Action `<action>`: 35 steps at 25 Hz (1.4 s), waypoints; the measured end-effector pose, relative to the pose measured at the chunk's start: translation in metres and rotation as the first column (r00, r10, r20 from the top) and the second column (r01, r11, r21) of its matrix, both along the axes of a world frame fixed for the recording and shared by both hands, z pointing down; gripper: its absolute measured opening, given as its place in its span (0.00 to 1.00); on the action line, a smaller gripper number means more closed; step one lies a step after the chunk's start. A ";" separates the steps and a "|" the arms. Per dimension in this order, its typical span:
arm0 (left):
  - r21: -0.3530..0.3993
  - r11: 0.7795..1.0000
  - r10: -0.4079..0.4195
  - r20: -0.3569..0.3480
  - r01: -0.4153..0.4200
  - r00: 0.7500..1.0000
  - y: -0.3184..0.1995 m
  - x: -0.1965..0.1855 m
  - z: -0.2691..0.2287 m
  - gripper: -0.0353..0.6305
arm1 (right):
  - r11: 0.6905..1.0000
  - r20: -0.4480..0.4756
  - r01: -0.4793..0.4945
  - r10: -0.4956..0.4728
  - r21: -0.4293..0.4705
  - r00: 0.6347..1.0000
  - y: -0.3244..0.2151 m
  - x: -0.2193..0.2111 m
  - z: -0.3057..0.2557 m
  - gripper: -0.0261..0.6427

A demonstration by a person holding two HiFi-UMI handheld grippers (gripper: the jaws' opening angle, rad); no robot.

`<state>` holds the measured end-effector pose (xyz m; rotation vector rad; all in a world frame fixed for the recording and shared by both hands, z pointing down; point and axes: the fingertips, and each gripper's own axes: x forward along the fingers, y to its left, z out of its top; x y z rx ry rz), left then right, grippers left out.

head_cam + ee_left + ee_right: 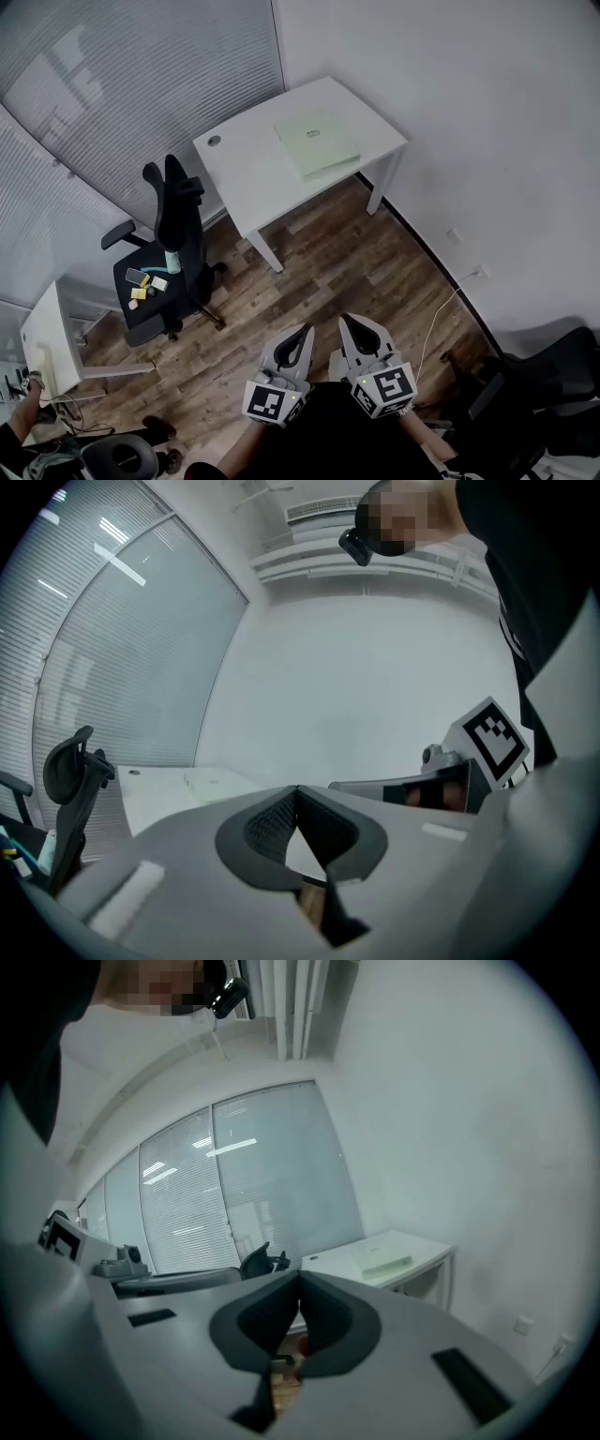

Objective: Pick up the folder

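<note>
The pale green folder (316, 145) lies flat on the white tabletop (246, 173) in the upper middle of the head view, towards the tabletop's right end and close to the white wall (469, 112); nothing else rests on it. Both grippers sit low in the frame, at the bottom centre, side by side over the wooden floor (328, 258) and well apart from the folder. The left gripper (302, 333) has its jaws brought together, the tips meeting with nothing between them (its own view shows the dark pads touching at the front, with a small gap behind them through which the floor shows); the right gripper (347, 323) is likewise closed and holds nothing, its jaws meeting at the tip in its own view, where the folder shows far off at the right on the tabletop. Each gripper carries its cube of square markers at the rear. To the left of the tabletop stands a black office chair (176, 239), with a few small yellow and pale items (148, 281) on its seat; behind it, across the upper left of the frame, runs a glazed wall with blinds (141, 75). A white cable (441, 314) trails from a wall socket at the right down towards the grippers; a second dark chair (553, 375) fills the lower right corner.
</note>
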<state>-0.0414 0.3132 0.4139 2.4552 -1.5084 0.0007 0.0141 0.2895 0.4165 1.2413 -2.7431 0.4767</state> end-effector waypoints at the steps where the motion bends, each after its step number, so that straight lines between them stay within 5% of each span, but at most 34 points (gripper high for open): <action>1: 0.001 1.000 -0.012 0.001 0.012 1.000 -0.006 0.004 -0.002 0.06 | 1.000 0.002 0.013 -0.013 0.003 1.000 -0.006 0.003 -0.003 0.04; 17: 0.017 0.997 -0.074 -0.019 0.074 0.997 -0.073 0.085 -0.009 0.06 | 0.999 -0.014 0.033 -0.033 0.025 0.999 -0.070 0.095 -0.013 0.04; 35: 0.017 0.992 -0.126 -0.030 0.127 0.992 -0.149 0.077 0.005 0.06 | 1.000 -0.046 0.016 -0.016 0.006 0.999 -0.142 0.108 -0.005 0.04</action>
